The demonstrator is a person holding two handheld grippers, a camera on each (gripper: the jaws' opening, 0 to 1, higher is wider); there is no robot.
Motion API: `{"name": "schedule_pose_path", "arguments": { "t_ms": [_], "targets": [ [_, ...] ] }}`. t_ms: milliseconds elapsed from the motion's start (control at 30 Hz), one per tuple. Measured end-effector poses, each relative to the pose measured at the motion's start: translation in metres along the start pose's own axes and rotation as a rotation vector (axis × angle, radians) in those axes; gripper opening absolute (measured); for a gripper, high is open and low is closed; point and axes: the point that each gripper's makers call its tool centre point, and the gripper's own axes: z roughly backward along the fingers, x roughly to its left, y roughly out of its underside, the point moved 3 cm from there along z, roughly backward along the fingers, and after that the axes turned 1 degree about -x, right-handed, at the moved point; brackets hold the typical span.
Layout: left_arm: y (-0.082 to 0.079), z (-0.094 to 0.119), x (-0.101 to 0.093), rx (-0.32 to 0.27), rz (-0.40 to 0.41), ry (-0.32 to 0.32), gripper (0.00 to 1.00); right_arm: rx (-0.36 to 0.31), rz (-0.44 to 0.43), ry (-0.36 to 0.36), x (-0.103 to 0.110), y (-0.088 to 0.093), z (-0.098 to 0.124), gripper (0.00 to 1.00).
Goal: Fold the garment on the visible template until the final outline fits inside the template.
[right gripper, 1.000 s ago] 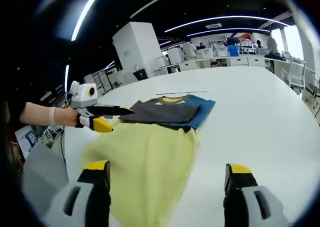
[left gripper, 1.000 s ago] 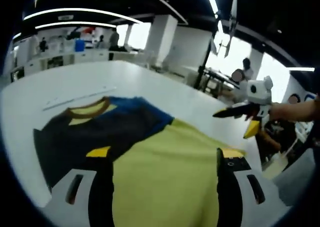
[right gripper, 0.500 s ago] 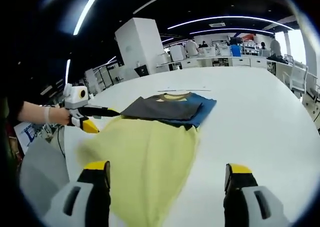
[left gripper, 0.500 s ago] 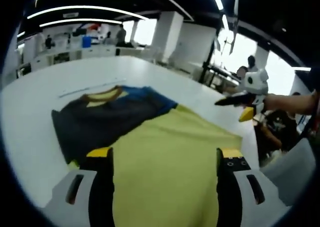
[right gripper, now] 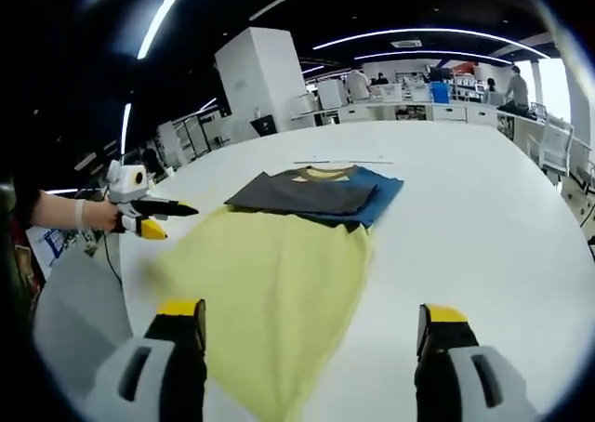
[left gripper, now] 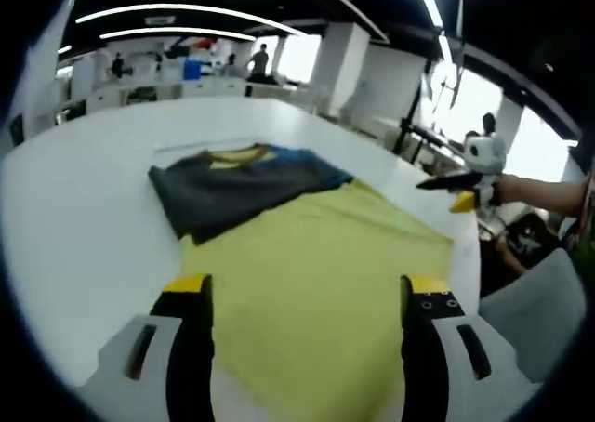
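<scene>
A garment lies spread on the white table. Its yellow body reaches toward me, and its dark grey and blue top part is folded over at the far end with the collar showing. My left gripper is open above the yellow hem, holding nothing. The right gripper hovers in a hand off the garment's right edge. In the right gripper view the yellow body and folded dark top lie ahead. My right gripper is open and empty. The left gripper hangs off the garment's left side.
A thin pale line runs across the table just beyond the collar. A grey chair back stands at the table's near edge. Desks, white pillars and people fill the office behind. Bare table stretches right of the garment.
Both grippers have drawn back and outward from the garment's sides. The yellow body now lies flatter and more spread on the table. Both views have shifted with the hands.
</scene>
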Motion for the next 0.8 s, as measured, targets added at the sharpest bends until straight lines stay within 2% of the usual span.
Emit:
{"name": "schedule_pose_path", "arguments": {
  "t_ms": [67, 333, 433, 667, 800],
  "targets": [
    [0.004, 0.007, 0.007, 0.004, 0.004, -0.006, 0.79, 0.002, 0.003, 0.000, 0.001, 0.001, 0.001, 0.94],
    [0.033, 0.028, 0.004, 0.043, 0.052, -0.054, 0.74, 0.014, -0.013, 0.002, 0.003, 0.011, 0.006, 0.92],
    [0.042, 0.035, 0.013, 0.042, 0.068, -0.066, 0.74, 0.022, -0.015, 0.004, 0.005, 0.017, 0.006, 0.92],
    [0.052, 0.045, 0.011, 0.054, 0.079, -0.070, 0.73, 0.037, -0.027, -0.002, 0.007, 0.025, 0.009, 0.90],
    [0.057, 0.049, 0.005, 0.073, 0.076, -0.063, 0.71, 0.061, -0.014, -0.015, 0.009, 0.030, 0.012, 0.85]
  ]
}}
